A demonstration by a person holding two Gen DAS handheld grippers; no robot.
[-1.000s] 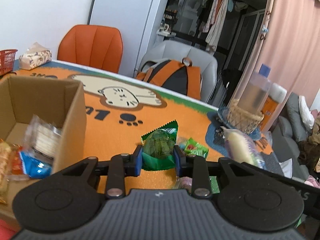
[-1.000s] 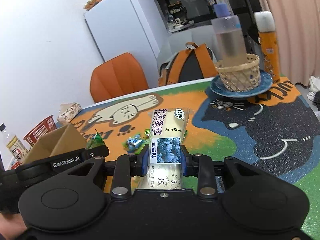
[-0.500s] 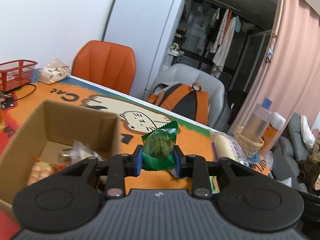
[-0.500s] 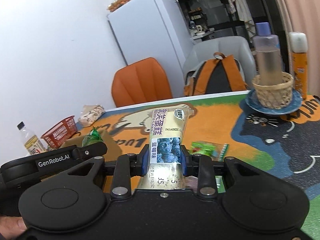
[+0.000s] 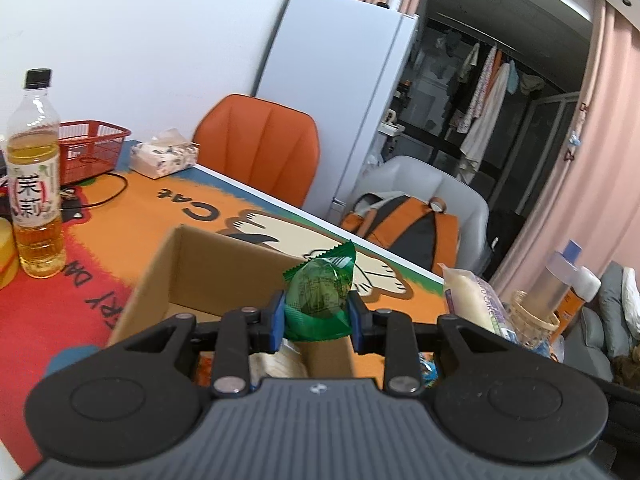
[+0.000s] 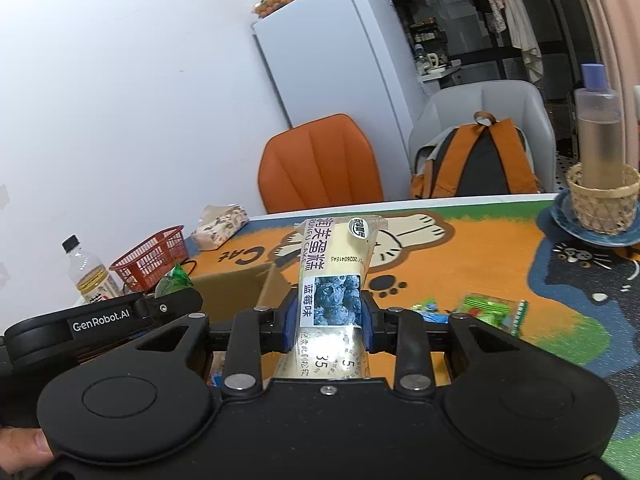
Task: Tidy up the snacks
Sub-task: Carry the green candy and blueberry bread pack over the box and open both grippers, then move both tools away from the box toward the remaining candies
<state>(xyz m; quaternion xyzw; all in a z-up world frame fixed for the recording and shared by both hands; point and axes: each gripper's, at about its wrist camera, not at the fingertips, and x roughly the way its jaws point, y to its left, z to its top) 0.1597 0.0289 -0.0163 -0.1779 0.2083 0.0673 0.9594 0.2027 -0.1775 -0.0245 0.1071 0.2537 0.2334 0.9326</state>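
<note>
Left gripper [image 5: 316, 318] clamped across light crinkly green packet [image 5: 320, 300], right gripper [image 6: 330, 324] mid-body on soft, crushable cake [image 6: 334, 276]; box [image 5: 224, 272] directly ahead.

Left hand-held gripper [image 5: 318, 322] and right hand-held gripper [image 6: 330, 322] clamped (both angled downward).
</note>
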